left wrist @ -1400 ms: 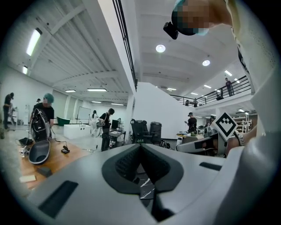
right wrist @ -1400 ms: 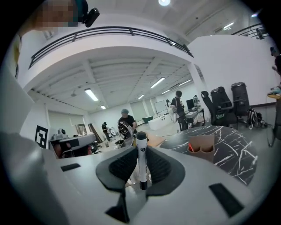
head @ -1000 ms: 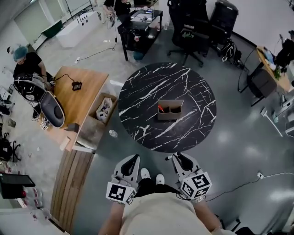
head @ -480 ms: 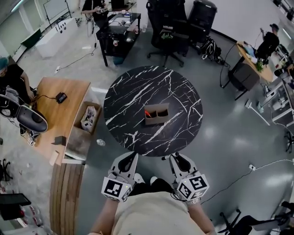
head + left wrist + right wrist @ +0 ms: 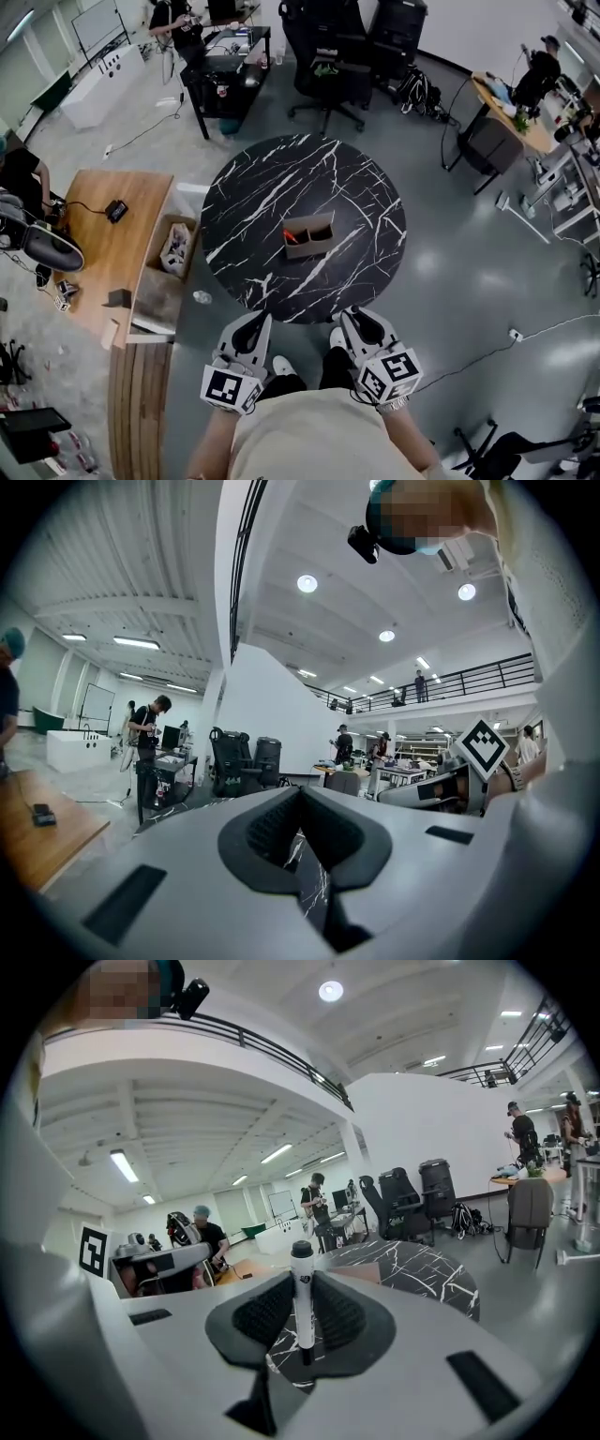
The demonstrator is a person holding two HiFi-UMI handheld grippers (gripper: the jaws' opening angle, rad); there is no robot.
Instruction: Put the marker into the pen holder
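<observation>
**Head view with both gripper views: carrying phase.** My right gripper (image 5: 354, 323) is clenched on the marker (image 5: 301, 1283). The marker stands upright between the ribbed pads, its white barrel taken at about mid-length and its black cap projecting past the jaw tips. My left gripper (image 5: 298, 803) is closed on nothing; only a sliver of veined tabletop shows beneath its pads. In the head view both grippers sit close to my body, at 6 o'clock of the round black marble table (image 5: 253, 187).

The pen holder (image 5: 310, 246) is a brown cardboard box with two compartments, near the table's centre. It lies at 12 o'clock from the grippers and well apart from them. A red item (image 5: 289, 234) lies in its 9 o'clock compartment. The 3 o'clock compartment looks free, though it is too small to confirm.

**Handling (judgement).**
- **Marker:** it should be light and rigid, with a smooth plastic barrel that could slide or pivot under a loose grip.
- **Hold:** the mid-barrel hold is sound, since it leaves the lower end clear to enter the holder first.
- **Holder:** being cardboard, it is probably light enough to shift if the marker strikes its wall, so I would lower the marker vertically over the open compartment before letting go.
- **Left gripper:** it is free to steady the box if needed.
</observation>
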